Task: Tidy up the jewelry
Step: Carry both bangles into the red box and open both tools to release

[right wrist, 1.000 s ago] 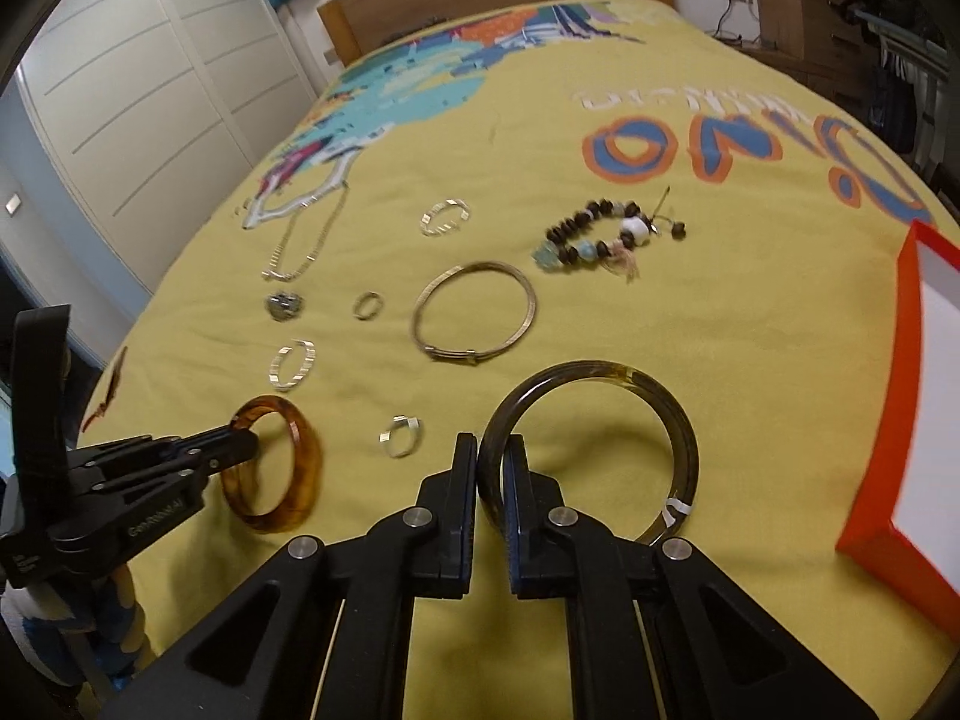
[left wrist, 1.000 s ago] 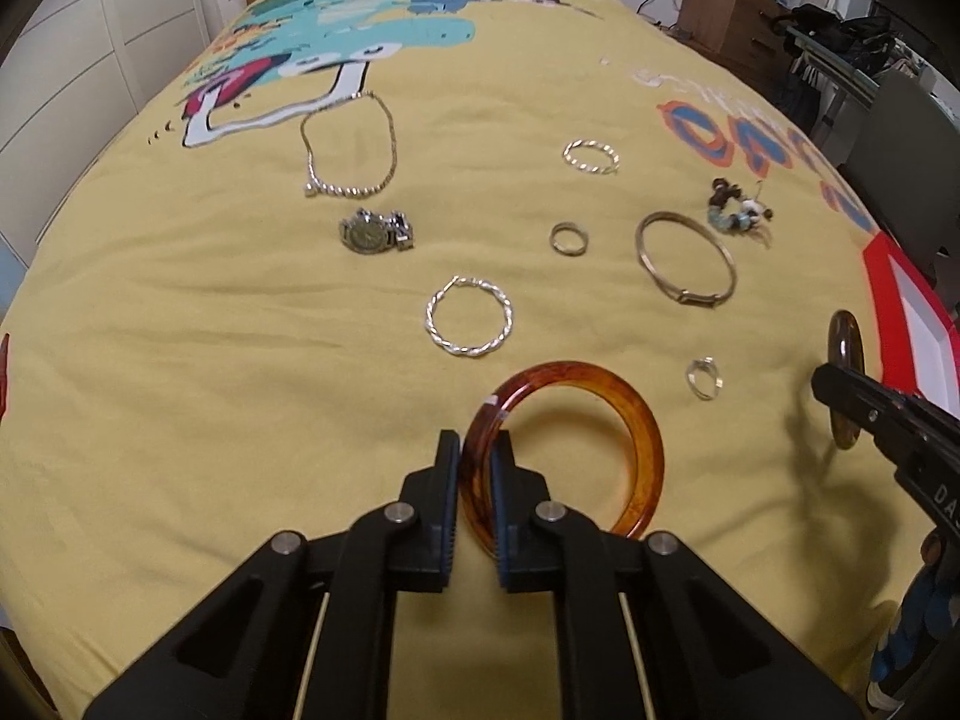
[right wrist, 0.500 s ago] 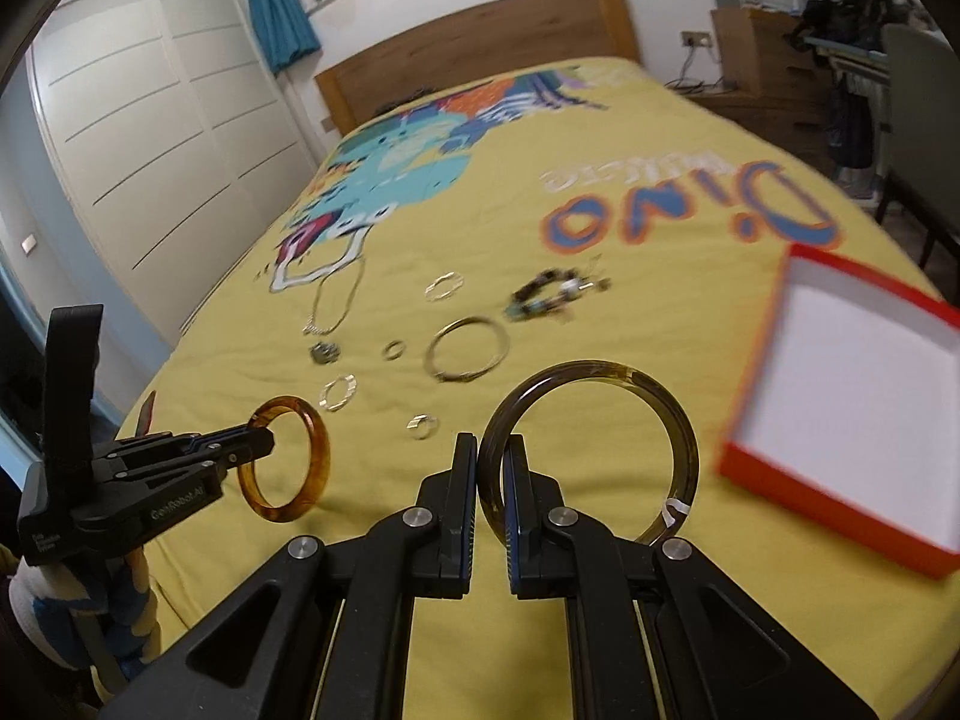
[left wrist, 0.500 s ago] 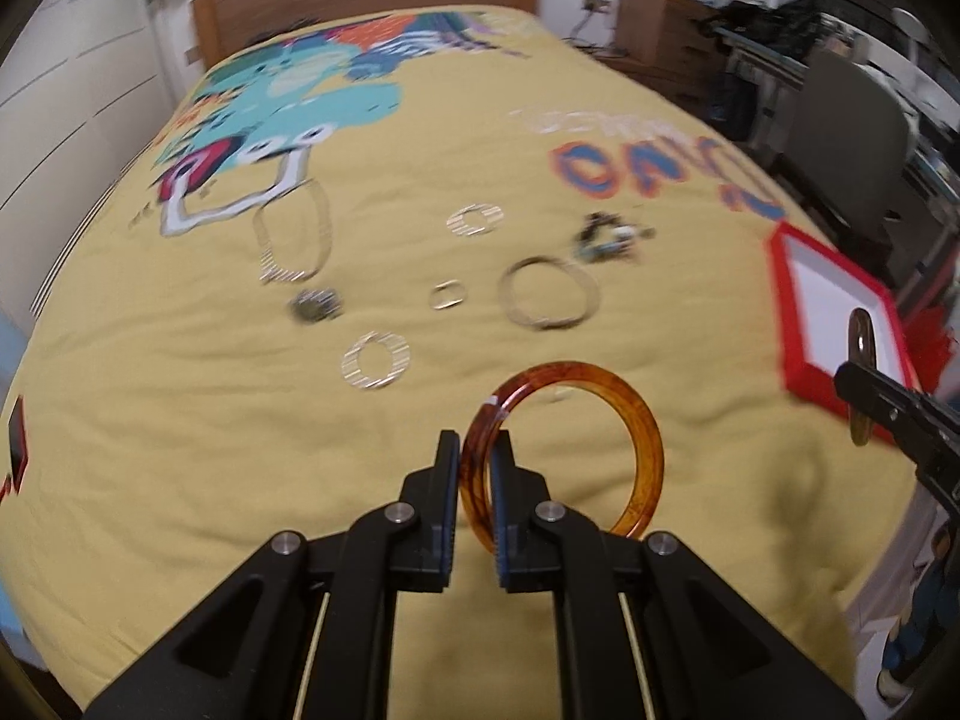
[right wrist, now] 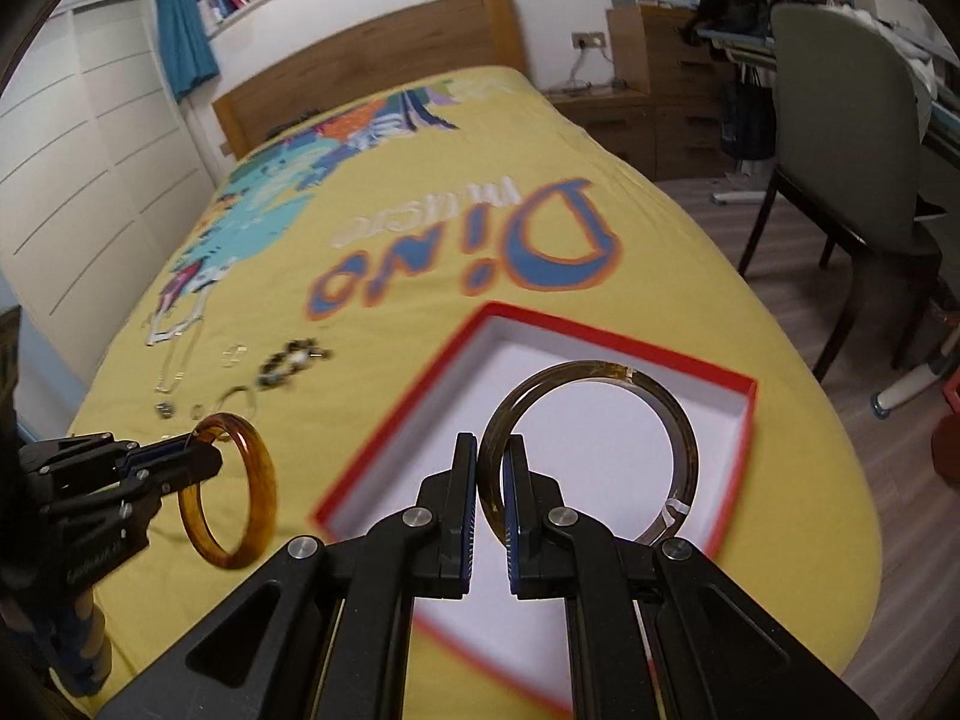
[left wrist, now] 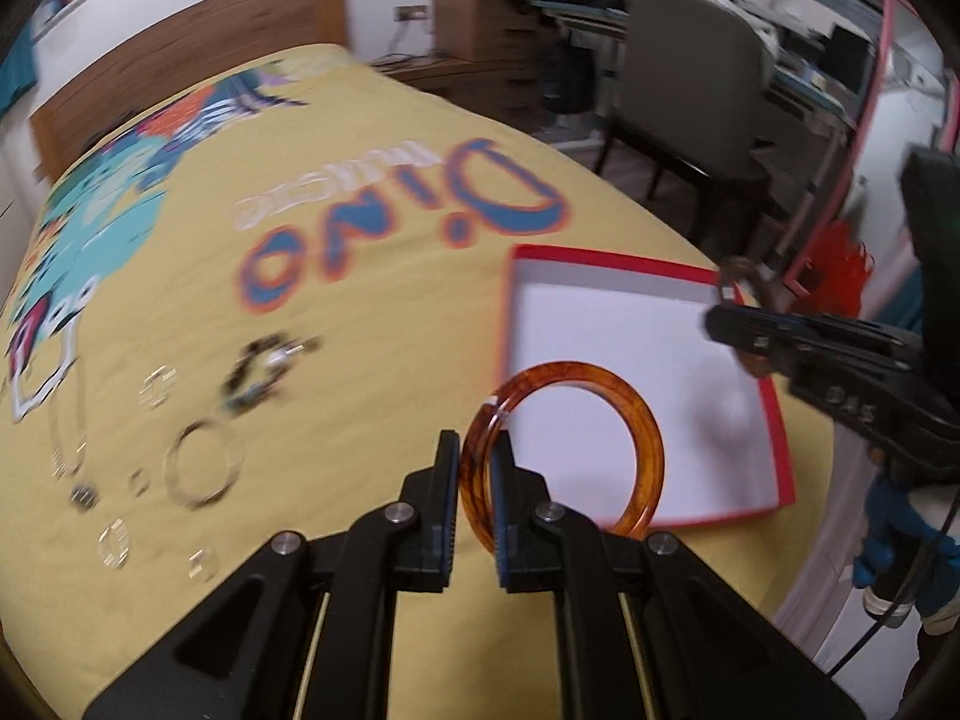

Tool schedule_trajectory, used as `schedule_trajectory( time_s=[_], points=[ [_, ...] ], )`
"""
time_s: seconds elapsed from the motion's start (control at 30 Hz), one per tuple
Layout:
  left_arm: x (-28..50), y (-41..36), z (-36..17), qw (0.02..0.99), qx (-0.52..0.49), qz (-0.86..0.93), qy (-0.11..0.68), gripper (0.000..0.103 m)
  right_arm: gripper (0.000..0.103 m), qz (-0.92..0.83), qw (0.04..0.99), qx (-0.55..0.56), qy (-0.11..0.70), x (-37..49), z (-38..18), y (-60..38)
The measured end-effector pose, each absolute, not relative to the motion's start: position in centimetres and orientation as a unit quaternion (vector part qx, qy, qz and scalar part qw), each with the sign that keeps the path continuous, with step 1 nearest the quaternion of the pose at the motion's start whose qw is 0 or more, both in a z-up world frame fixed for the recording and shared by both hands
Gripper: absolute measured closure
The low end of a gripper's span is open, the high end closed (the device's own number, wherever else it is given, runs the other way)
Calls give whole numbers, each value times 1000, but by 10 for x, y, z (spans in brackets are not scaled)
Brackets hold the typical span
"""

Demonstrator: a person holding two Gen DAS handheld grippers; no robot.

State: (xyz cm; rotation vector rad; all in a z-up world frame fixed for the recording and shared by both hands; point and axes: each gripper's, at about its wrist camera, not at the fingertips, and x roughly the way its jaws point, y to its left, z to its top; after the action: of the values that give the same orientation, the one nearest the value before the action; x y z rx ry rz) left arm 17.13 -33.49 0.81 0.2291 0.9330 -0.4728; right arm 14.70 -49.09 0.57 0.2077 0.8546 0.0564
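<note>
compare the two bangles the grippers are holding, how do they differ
The amber bangle is bright orange-brown with a thick band; the dark bangle is smoky brown-grey, thinner and looks wider across. The amber bangle is clamped in the left gripper, over the near edge of the red box; the dark bangle is in the right gripper, over the box's white inside. Both are translucent rings, gripped by the rim, each with a small white tag.

Amber bangle (left wrist: pixel 636 420): glossy translucent plastic look, smooth. Dark bangle (right wrist: pixel 684 420): same finish, smokier. Box (right wrist: pixel 618 354): matt card, red outside, white inside. Bedspread (right wrist: pixel 420 276): matt printed cloth. Headboard (right wrist: pixel 372 60): smooth wood. Gripper fingers (left wrist: pixel 444 498): matt black plastic.
</note>
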Motion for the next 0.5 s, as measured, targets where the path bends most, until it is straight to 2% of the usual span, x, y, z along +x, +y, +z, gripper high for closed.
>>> schedule_trajectory(
  time_s=[0.17,0.5],
  points=[
    [191,-374,-25,846,122,-230,466,94,95,16,891,102,443,178,-27,-518],
    [207,-379,-72,818,129,-226,512,93,94,3,865,91,493,205,-79,-530]
  ],
)
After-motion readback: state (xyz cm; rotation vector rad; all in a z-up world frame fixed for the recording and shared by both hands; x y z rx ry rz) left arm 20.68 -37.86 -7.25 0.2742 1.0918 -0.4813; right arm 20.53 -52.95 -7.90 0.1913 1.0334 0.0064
